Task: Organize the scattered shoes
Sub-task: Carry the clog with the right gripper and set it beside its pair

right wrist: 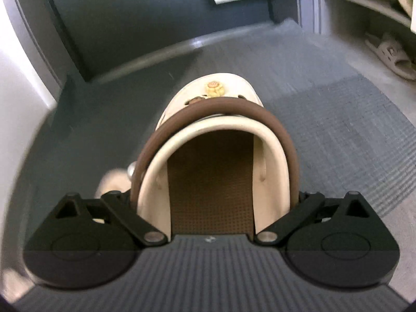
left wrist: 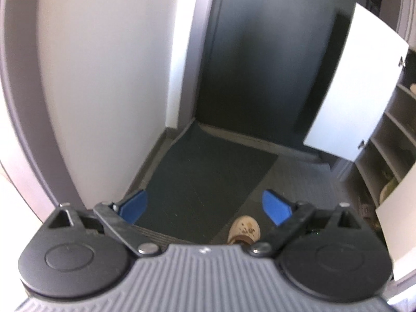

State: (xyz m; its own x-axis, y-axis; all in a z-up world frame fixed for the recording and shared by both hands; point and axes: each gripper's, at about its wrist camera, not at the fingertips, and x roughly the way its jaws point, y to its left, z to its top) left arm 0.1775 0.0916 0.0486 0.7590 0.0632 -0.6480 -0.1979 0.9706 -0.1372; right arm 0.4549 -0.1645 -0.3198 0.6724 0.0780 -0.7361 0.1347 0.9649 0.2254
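Left claw (left wrist: 205, 205): fingers apart, empty, above the dark mat (left wrist: 197, 171) | Right claw (right wrist: 213, 202): clamped on the cream clog (right wrist: 215, 140) at its heel end, over the floor | Keep it level as you carry toward the open shoe cabinet (left wrist: 390, 135).

No readable text, labels, brands or numbers anywhere.

Black claw (left wrist: 205, 205), blue pads (left wrist: 134, 205), ribbed grey body.
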